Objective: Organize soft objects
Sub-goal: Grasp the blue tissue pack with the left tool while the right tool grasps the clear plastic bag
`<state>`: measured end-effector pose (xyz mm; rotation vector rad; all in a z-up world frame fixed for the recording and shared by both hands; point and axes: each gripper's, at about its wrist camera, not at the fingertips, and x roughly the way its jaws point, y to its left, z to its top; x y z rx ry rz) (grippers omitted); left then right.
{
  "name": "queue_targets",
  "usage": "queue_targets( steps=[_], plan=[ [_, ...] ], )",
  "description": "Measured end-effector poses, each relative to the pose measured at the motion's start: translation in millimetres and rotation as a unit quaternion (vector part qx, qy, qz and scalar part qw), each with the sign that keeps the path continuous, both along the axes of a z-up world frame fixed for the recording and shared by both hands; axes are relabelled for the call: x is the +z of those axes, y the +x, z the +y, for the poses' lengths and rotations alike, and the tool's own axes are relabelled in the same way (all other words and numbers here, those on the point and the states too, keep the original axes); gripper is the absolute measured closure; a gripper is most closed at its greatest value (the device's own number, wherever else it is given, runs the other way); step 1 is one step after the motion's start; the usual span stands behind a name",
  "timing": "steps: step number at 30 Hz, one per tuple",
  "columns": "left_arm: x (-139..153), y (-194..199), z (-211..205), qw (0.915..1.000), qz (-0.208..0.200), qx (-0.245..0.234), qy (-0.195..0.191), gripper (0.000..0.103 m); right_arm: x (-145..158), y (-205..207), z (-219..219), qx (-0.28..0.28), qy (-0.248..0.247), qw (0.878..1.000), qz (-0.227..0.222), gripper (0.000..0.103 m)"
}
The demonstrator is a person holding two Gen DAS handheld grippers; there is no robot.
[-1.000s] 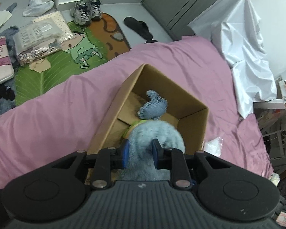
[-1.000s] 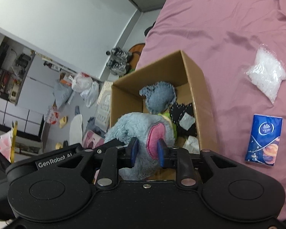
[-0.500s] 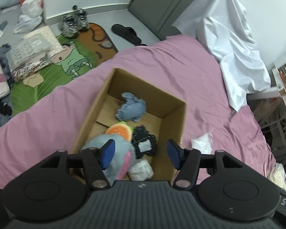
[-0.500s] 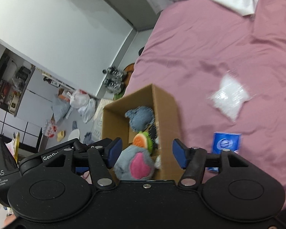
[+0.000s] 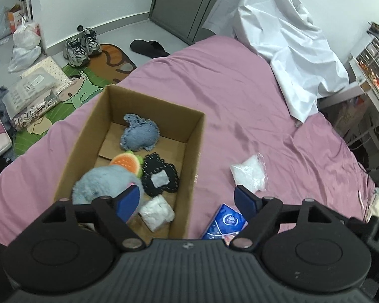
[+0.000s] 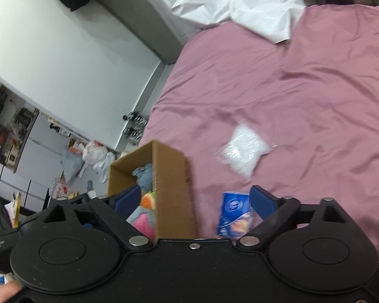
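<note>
Left wrist view: a bed (image 5: 240, 96) covered in a smooth, lightly creased pink sheet is seen, with a crumpled white sheet (image 5: 285, 40) heaped at the far right and a cluttered floor off to the left, where a cartoon rug (image 5: 83, 88) and a pair of sneakers (image 5: 82, 45) can be made out. An open cardboard box (image 5: 197, 151) is set on the bed. Inside it, a fuzzy grey-blue plush (image 5: 101, 184) lies at the near end, partly hidden behind the left tongs (image 5: 188, 200), which have just been opening and are spread wide with nothing gripped. A blue denim plush (image 5: 139, 136), a black stitched piece (image 5: 159, 176) and a white wad (image 5: 156, 213) are packed in too. A blue tissue pack (image 5: 224, 223) is cut off by the tongs; a clear bag of white filling (image 5: 250, 174) lies just beyond it.

Right wrist view: pretty blurry. The right tongs (image 6: 195, 200) have also just been opening and are spread wide, empty. Only a sliver of the box's (image 6: 174, 189) inside is shown, the plush's (image 6: 144, 221) pink patch included. The tissue pack (image 6: 233, 210) and bag (image 6: 243, 150) lie right of it.
</note>
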<state>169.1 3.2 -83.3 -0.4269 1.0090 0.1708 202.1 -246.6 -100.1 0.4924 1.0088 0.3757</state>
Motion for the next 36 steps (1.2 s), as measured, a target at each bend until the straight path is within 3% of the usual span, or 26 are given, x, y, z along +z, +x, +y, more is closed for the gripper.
queue_targets(
  steps=[4,17,36],
  plan=[
    [-1.0,0.0,-18.1,0.9999,0.004,-0.009,0.009,0.022,-6.4,2.8,-20.9,-0.014,0.016,1.000,0.007,0.000],
    [-6.0,5.4,-68.2,0.9983,0.021,-0.045,0.031,0.022,-23.1,7.3,-68.0,-0.025,0.010,1.000,-0.003,0.000],
    [-41.1,17.6,-118.4,0.9941,0.063,-0.063,0.061,0.022,-58.7,18.5,-100.3,-0.047,0.107,0.993,0.031,0.000]
  ],
)
